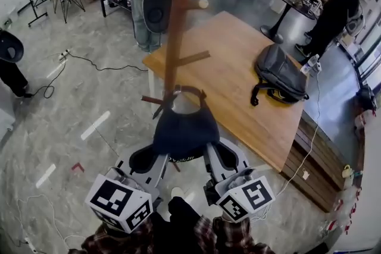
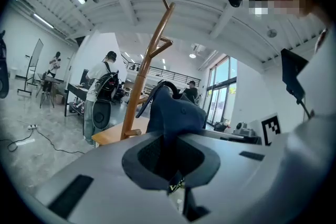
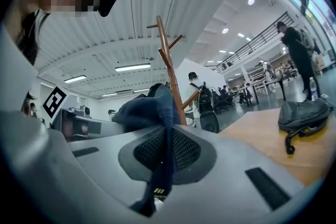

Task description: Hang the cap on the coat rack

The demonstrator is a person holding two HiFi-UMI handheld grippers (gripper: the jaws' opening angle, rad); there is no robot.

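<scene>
The cap [image 1: 186, 131] was a soft, dark navy cloth piece, sagging in a rounded pouch between the two tools. It hung in the air in front of the coat rack [image 1: 178, 21], above the floor and just off the near corner of the counter [image 1: 238, 62].

The left hand-held gripper [image 1: 147, 162] was closed on the cap's left edge. In the left gripper view its smooth grey jaws [image 2: 170, 157] met around a fold of the cloth, with the dark mesh-textured pads pressed against it. The right hand-held gripper [image 1: 223, 159] pinched the opposite edge in the same way. In the right gripper view [image 3: 160, 152] a thin pleat of navy fabric ran down between the pads.

The cap's narrow strap [image 1: 187, 91] arched up in a loop right beside the rack's pole, level with the lowest peg [image 1: 153, 100]. Whether it lay over that peg could not be told.

The rack was a round pole of warm, polished wood with short slanted pegs, one of them tipped with a pale knob [image 1: 203, 3]. The counter was a flat, honey-coloured wooden slab, and a slumped grey backpack [image 1: 280, 74] with black straps lay on it. The floor [image 1: 77, 92] was glossy, grey and marbled.
</scene>
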